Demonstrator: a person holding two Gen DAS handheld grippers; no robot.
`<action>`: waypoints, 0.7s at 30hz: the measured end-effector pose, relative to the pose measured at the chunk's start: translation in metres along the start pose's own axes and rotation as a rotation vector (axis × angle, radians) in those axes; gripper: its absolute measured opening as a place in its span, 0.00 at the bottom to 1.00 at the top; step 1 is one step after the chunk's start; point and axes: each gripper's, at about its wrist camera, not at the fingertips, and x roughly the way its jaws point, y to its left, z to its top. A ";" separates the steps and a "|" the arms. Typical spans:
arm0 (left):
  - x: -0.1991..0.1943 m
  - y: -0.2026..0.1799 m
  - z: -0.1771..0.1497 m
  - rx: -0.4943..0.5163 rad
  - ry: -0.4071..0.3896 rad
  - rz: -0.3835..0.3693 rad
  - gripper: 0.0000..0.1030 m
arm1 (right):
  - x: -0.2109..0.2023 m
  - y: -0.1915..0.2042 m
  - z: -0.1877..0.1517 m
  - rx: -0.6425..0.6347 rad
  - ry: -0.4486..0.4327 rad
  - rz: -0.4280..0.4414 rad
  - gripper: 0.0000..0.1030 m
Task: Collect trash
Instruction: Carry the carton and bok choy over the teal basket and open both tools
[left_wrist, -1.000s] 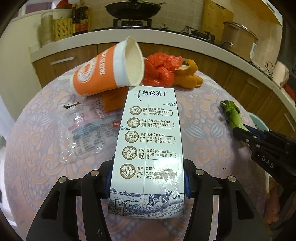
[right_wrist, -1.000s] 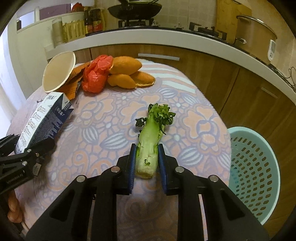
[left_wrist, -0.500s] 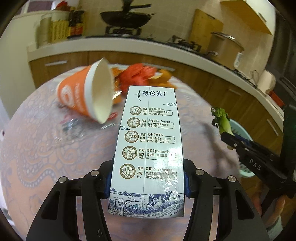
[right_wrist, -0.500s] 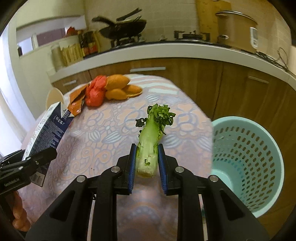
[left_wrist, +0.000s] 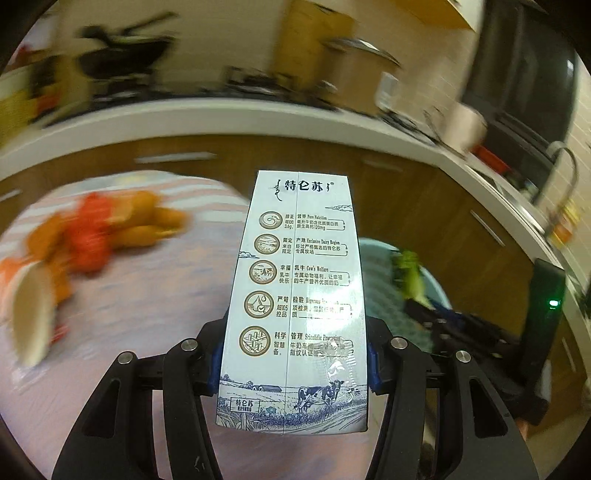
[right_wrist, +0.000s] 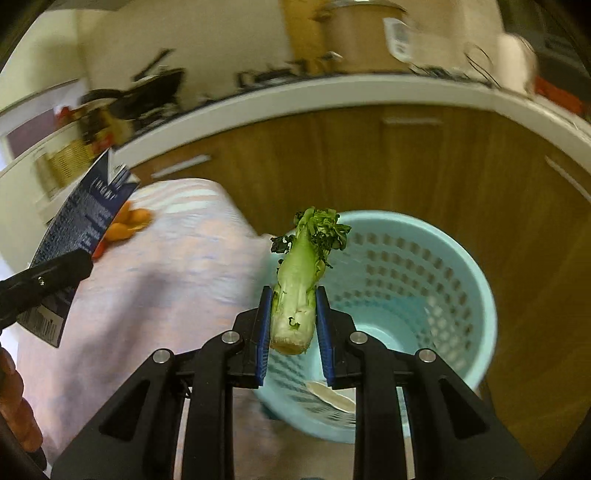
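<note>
My left gripper (left_wrist: 295, 369) is shut on a white-and-blue milk carton (left_wrist: 295, 295), held above the right edge of the patterned table (left_wrist: 147, 314). In the right wrist view that carton (right_wrist: 79, 236) shows at the left. My right gripper (right_wrist: 293, 321) is shut on a pale green vegetable stalk (right_wrist: 299, 284) with dark leaves, held over the near rim of a light blue perforated trash basket (right_wrist: 424, 280). The left wrist view shows the stalk (left_wrist: 410, 273) and basket (left_wrist: 384, 295) to the right of the carton.
Blurred on the table's left lie a red bag and orange peels (left_wrist: 122, 229) and a tipped orange paper cup (left_wrist: 31, 314). Wooden cabinets (right_wrist: 369, 162) under a white counter stand behind the basket. A pale scrap (right_wrist: 330, 397) lies inside the basket.
Both grippers swung right, off the table toward the basket. The stalk now hangs over the basket's rim, and the carton has reached the table's right edge. Both grips are unchanged.
</note>
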 end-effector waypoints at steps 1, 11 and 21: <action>0.013 -0.011 0.004 0.010 0.022 -0.017 0.51 | 0.005 -0.009 0.000 0.020 0.018 -0.008 0.19; 0.104 -0.050 0.003 0.017 0.174 -0.139 0.51 | 0.039 -0.055 -0.015 0.094 0.150 -0.054 0.19; 0.109 -0.042 0.003 -0.005 0.159 -0.132 0.65 | 0.038 -0.071 -0.021 0.120 0.168 -0.059 0.22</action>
